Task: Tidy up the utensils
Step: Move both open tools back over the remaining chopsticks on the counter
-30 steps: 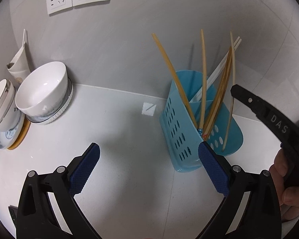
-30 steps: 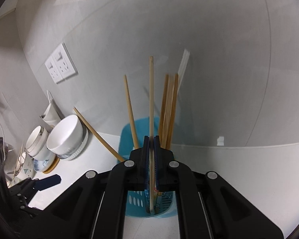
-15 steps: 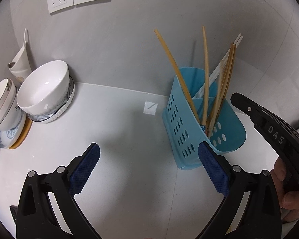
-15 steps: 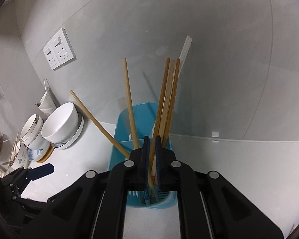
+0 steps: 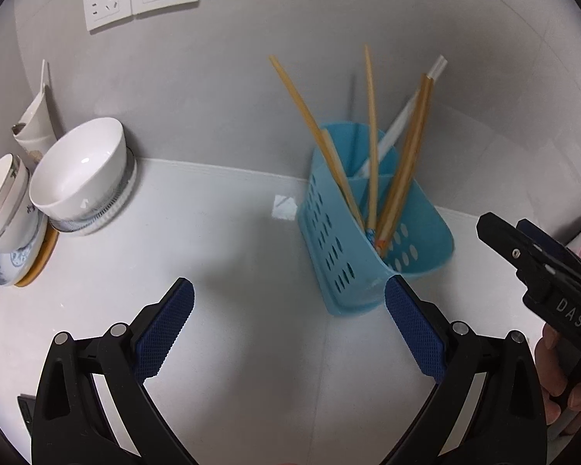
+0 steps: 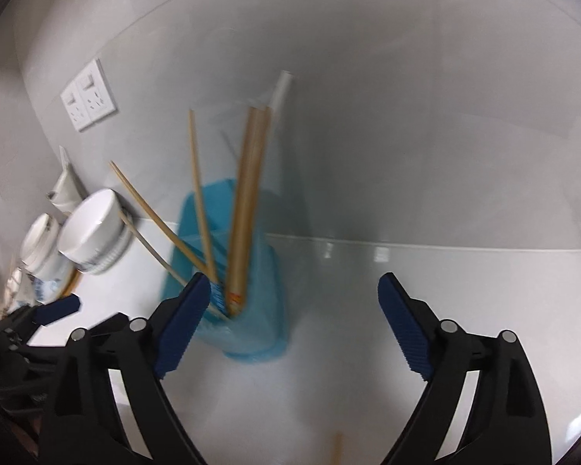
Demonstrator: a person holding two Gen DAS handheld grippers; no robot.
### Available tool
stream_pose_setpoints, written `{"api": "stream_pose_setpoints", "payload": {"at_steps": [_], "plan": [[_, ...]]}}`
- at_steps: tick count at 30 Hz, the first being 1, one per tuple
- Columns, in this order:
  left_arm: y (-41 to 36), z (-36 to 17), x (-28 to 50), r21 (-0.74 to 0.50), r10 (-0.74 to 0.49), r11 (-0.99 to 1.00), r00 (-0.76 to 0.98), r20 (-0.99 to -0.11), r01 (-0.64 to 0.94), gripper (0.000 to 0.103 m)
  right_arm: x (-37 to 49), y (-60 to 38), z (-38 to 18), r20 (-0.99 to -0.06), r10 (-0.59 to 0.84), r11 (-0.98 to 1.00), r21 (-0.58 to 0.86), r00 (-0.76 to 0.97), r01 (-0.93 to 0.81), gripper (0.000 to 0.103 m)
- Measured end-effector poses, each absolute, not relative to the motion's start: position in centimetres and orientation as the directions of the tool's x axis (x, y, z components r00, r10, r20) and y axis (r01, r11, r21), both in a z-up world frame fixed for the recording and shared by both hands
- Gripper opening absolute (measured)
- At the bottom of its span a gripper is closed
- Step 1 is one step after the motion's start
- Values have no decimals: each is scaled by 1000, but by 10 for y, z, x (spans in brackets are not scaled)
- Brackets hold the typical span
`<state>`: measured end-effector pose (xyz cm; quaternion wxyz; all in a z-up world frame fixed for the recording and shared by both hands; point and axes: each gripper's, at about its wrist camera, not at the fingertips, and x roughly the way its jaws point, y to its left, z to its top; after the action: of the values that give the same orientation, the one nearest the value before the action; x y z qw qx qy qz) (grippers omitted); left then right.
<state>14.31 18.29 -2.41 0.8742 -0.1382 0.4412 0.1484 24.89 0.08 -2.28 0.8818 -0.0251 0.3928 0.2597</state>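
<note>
Kid: Since a moment before, the right gripper (image 6: 290,317) let go of the chopstick it had pinched, and its jaws were opening wide with nothing between them.

Pal: Where did the chopsticks (image 5: 404,155) end up?

Kid: They stood in the blue holder (image 5: 329,240), at about one o'clock from the left gripper (image 5: 288,329). Their tips leaned out toward twelve.

Pal: And the left gripper?

Kid: It was spread wide and held nothing. It had barely moved.

Pal: What else was there?

Kid: A white bowl (image 5: 79,172) sat on the white counter (image 5: 213,252) at ten o'clock, well apart from the holder.
</note>
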Motion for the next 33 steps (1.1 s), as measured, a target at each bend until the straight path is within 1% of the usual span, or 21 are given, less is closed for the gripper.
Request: {"api": "stream_pose_setpoints", "payload": {"at_steps": [4, 9, 20, 25, 31, 33], "plan": [[165, -33, 139, -122, 100, 928, 550, -829, -351, 97, 241, -22, -30, -731, 386, 889, 132, 562, -439, 90], [134, -46, 137, -117, 53, 950, 518, -854, -290, 97, 227, -63, -42, -763, 330, 917, 120, 556, -380, 90], [74, -56, 133, -104, 7, 974, 487, -874, -202, 97, 196, -156, -74, -831, 239, 959, 120, 502, -258, 90], [50, -69, 129, -135, -45, 976, 445, -894, -171, 97, 182, -197, -84, -853, 209, 972, 127, 477, -199, 90], [29, -89, 121, -130, -53, 977, 400, -915, -167, 97, 166, -233, -98, -888, 159, 984, 105, 432, -145, 90], [24, -96, 120, -123, -51, 978, 384, -922, -167, 97, 163, -242, -102, -897, 150, 986, 104, 415, -130, 88]]}}
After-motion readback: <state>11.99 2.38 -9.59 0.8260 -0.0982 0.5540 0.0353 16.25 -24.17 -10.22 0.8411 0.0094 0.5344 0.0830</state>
